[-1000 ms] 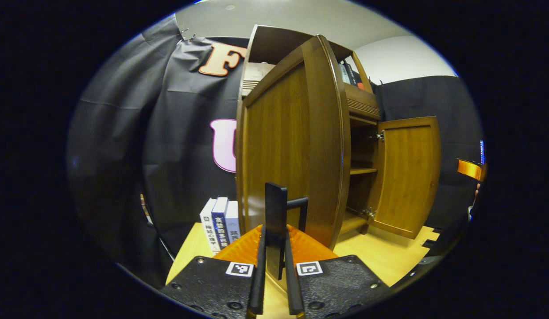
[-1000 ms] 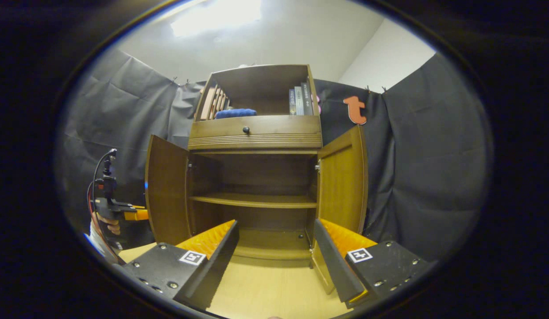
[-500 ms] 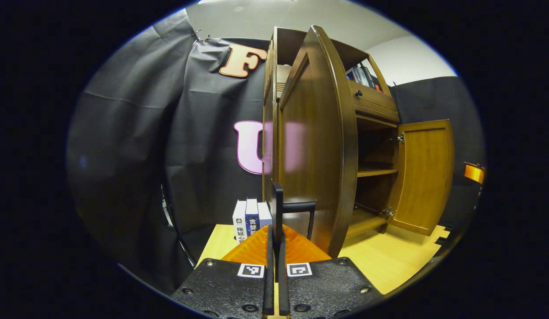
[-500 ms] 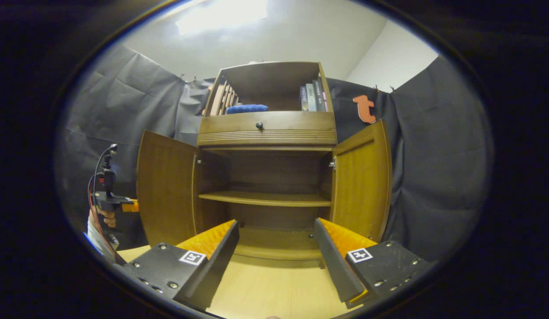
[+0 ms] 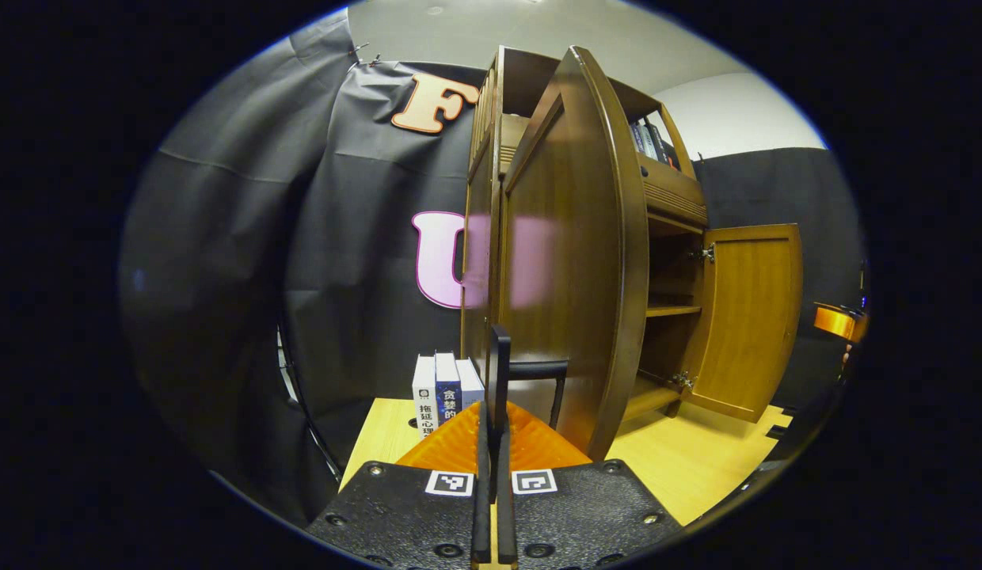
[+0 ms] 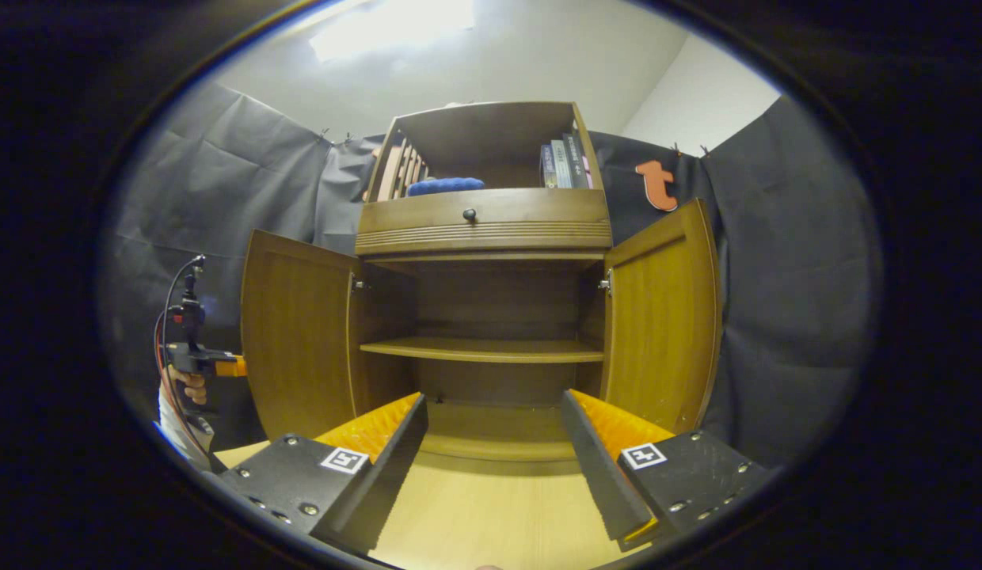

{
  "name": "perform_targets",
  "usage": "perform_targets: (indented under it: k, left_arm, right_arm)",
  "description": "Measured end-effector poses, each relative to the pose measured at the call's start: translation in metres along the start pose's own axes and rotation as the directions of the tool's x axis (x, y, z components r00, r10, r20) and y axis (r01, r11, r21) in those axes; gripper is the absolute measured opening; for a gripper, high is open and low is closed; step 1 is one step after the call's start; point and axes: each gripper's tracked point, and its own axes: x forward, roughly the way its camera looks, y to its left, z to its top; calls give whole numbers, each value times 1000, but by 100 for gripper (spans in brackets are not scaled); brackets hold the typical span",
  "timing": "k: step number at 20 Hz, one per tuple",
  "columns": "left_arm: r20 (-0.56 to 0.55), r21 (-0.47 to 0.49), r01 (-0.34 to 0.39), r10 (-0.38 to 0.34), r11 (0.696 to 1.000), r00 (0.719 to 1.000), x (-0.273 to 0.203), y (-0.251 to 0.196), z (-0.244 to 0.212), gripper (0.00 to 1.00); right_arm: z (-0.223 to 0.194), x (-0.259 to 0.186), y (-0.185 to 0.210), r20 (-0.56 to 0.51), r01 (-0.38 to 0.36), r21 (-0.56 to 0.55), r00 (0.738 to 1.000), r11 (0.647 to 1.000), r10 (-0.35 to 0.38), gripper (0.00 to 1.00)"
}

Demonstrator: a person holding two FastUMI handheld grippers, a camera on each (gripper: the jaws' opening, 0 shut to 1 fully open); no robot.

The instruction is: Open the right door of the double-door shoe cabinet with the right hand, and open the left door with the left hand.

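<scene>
The wooden shoe cabinet (image 6: 483,229) stands with both doors swung out. In the left gripper view the left door (image 5: 570,237) is seen almost edge-on, and my left gripper (image 5: 492,412) is shut on its black bar handle (image 5: 500,364). The right door (image 5: 748,317) stands open farther off. In the right gripper view my right gripper (image 6: 491,408) is open with nothing between its fingers, facing the bare lower shelf (image 6: 483,350). The left door (image 6: 297,332) and right door (image 6: 657,317) flank it. The left gripper (image 6: 222,366) and the hand (image 6: 192,386) holding it show at the left door's outer edge.
Several books (image 5: 445,392) stand upright beside the cabinet's left side. More books (image 6: 566,162) and a blue cloth (image 6: 443,187) sit in the top compartment above a drawer with a knob (image 6: 469,214). The cabinet rests on a light wooden surface (image 6: 475,514).
The left door has swung wider open with my left gripper still on its handle. In the right gripper view both doors now spread farther apart; the right gripper stays open.
</scene>
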Motion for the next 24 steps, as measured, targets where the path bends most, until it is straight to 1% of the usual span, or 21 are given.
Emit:
perform_targets:
  k: [2, 4, 6, 8, 10, 12, 13, 16, 17, 18, 19, 22, 23, 24]
  left_arm:
    - [2, 2, -2, 2, 1000, 1000, 0, 0, 0, 4]
    - [9, 7, -5, 5, 1000, 1000, 0, 0, 0, 4]
    - [23, 13, -11, 11, 1000, 1000, 0, -2, 1, 4]
    - [29, 36, -19, 18, 999, 999, -2, -5, 0, 3]
    - [30, 58, -35, 33, 998, 999, -3, -8, 0, 6]
    - [20, 42, -48, 47, 998, 999, -7, -8, -2, 9]
    - [18, 31, -70, 69, 997, 997, -10, -5, -2, 12]
    - [49, 16, -119, 118, 993, 992, -25, 0, 5, 21]
    - [61, 9, -135, 134, 991, 989, -31, 1, 7, 30]
    - [70, 5, -152, 151, 988, 986, -38, 1, 10, 32]
    - [79, 8, -161, 160, 987, 984, -44, -2, 12, 43]
    - [108, 46, -203, 197, 978, 974, -66, -10, 23, 61]
    - [123, 55, -225, 217, 973, 968, -73, -12, 30, 67]
    - [146, 55, -266, 256, 962, 956, -80, -10, 39, 70]
  right_arm:
    - [-1, -2, -3, -3, 6, 7, 1000, 1000, -6, 97]
    - [-2, -3, -6, -3, 7, 13, 1000, 1000, -7, 100]
    - [-2, -5, -10, 1, 10, 19, 1000, 1000, -10, 100]
    - [-2, -10, -20, 12, 31, 31, 999, 999, -31, 100]
    - [-4, -13, -28, 12, 43, 45, 999, 998, -43, 100]
    - [-4, -18, -33, 18, 50, 55, 999, 997, -51, 98]
    - [-2, -22, -37, 26, 53, 57, 998, 997, -55, 100]
    - [1, -30, -41, 49, 48, 45, 998, 998, -51, 100]
    - [1, -33, -41, 52, 43, 46, 998, 998, -46, 100]
    - [2, -35, -41, 56, 36, 49, 998, 998, -38, 100]
    - [2, -37, -41, 58, 30, 52, 998, 998, -33, 100]
    - [8, -40, -45, 75, 31, 55, 997, 998, -35, 100]
    - [11, -40, -46, 84, 37, 55, 996, 998, -41, 100]
    - [14, -40, -48, 91, 37, 55, 995, 998, -42, 100]
